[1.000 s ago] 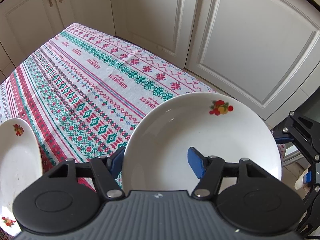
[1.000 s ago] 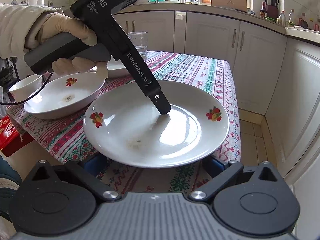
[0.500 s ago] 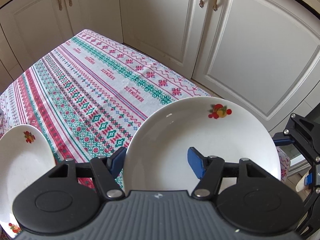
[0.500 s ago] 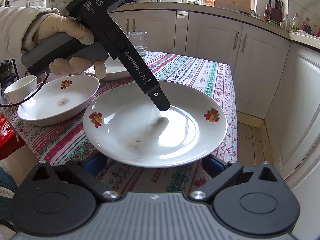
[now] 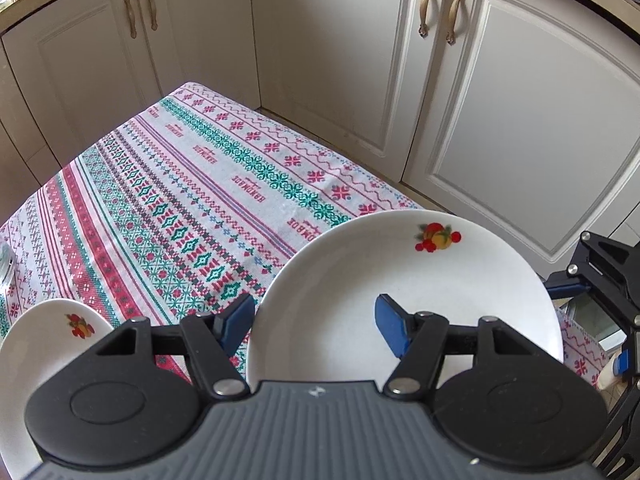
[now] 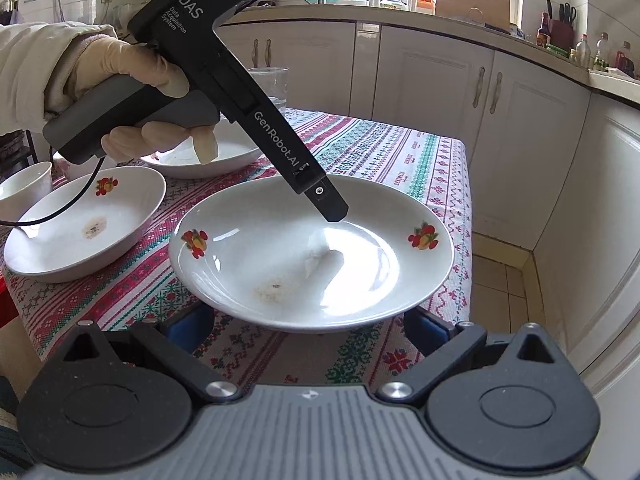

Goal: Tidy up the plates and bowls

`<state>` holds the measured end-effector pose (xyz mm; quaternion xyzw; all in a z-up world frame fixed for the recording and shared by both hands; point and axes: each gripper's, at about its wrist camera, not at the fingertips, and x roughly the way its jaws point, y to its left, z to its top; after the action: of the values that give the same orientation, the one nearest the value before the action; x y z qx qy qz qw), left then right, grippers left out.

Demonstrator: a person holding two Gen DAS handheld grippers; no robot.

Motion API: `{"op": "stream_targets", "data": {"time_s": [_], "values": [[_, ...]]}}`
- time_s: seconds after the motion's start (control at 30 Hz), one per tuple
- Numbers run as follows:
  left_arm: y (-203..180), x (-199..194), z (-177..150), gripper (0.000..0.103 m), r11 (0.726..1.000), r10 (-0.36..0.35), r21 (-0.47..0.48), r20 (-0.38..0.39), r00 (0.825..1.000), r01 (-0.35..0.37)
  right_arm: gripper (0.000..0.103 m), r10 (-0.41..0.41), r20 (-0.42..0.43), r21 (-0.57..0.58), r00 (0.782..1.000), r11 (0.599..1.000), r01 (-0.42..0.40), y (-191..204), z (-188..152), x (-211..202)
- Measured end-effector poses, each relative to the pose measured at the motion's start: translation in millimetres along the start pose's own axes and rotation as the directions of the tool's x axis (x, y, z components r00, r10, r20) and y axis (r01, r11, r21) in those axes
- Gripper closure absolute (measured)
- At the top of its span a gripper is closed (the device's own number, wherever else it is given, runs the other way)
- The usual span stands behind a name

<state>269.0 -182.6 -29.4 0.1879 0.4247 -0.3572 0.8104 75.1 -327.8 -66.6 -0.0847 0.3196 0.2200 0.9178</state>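
A deep white plate with fruit motifs (image 6: 320, 248) hangs just above the near edge of the table (image 6: 404, 152). My left gripper (image 5: 316, 320) is shut on its rim, one blue pad inside the plate (image 5: 390, 328) and the other outside the rim. From the right wrist view I see that gripper (image 6: 334, 212) slanting down into the plate, held by a gloved hand (image 6: 132, 68). My right gripper (image 6: 306, 324) is open, its two blue fingers spread wide under the plate's near rim, tips hidden. It shows at the right edge (image 5: 592, 304) of the left wrist view.
A second deep plate (image 6: 88, 220) with a brown stain sits on the cloth to the left, also seen as a plate (image 5: 48, 352) in the left wrist view. Behind it are another plate (image 6: 224, 152), a glass (image 6: 272, 84) and a small white bowl (image 6: 24, 184). Cabinets (image 5: 500, 100) stand close by the table.
Both grippers and the plate have shifted together across the table. The left wrist view now shows more of the cloth and of the second plate. The grip looks the same.
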Motion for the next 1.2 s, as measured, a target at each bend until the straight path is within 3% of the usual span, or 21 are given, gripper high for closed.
{"op": "stream_targets", "data": {"time_s": [0.27,0.43,0.93,1.03,1.13,1.2], "values": [[12,19,1,0.04,0.998,-0.067,-0.019,-0.085,0.994,0.066,0.001,-0.004,-0.014,-0.023,1.0,1.0,0.004,-1,-6,2],[16,18,1,0.047,0.997,-0.076,-0.034,-0.084,0.994,0.073,0.001,0.0,-0.018,-0.017,1.0,1.0,-0.001,-1,-5,1],[27,26,11,0.047,0.997,-0.034,-0.067,-0.046,0.998,0.031,0.001,-0.014,-0.021,-0.021,1.0,1.0,0.014,-8,3,14],[26,23,10,0.042,0.997,-0.029,-0.066,-0.043,0.999,0.026,0.0,-0.02,-0.028,-0.02,0.999,1.0,0.019,-6,4,14],[23,10,8,0.028,0.998,-0.008,-0.066,-0.014,1.0,0.007,0.0,-0.018,-0.035,-0.015,0.999,1.0,0.018,-3,5,11],[21,-5,4,0.024,0.998,0.013,-0.068,0.019,1.0,-0.011,0.0,-0.021,-0.043,-0.004,0.999,1.0,0.02,-2,4,6]]}}
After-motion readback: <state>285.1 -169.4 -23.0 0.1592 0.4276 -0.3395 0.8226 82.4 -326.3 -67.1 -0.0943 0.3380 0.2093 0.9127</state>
